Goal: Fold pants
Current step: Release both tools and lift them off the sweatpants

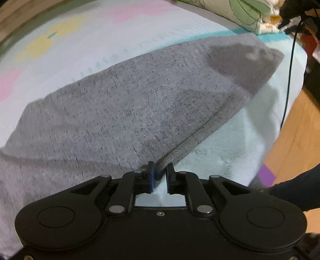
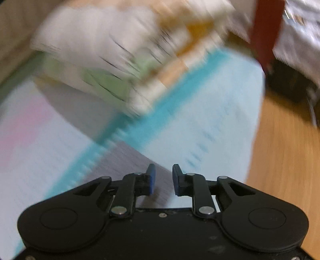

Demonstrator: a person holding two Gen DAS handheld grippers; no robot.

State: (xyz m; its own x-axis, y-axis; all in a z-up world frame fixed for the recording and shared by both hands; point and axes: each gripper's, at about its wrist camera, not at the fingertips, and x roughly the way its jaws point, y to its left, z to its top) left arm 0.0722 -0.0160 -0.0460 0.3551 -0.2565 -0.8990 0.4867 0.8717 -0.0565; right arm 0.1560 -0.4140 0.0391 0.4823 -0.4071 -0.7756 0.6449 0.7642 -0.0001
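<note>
Grey speckled pants (image 1: 130, 104) lie spread on a pale blue bed cover (image 1: 230, 144). My left gripper (image 1: 160, 176) is at the near seam edge of the pants, jaws nearly closed with a fold of the grey cloth pinched between the blue pads. In the blurred right wrist view, my right gripper (image 2: 163, 178) is open with a gap between its fingers, hovering over a corner of the grey pants (image 2: 130, 160); nothing is held.
A patterned pillow (image 1: 246, 14) lies at the far end of the bed and shows blurred in the right wrist view (image 2: 120, 60). Wooden floor (image 1: 290, 130) runs along the bed's right edge. A black cable (image 1: 289, 76) hangs at right. A dark sleeve (image 1: 296, 192) enters from the right.
</note>
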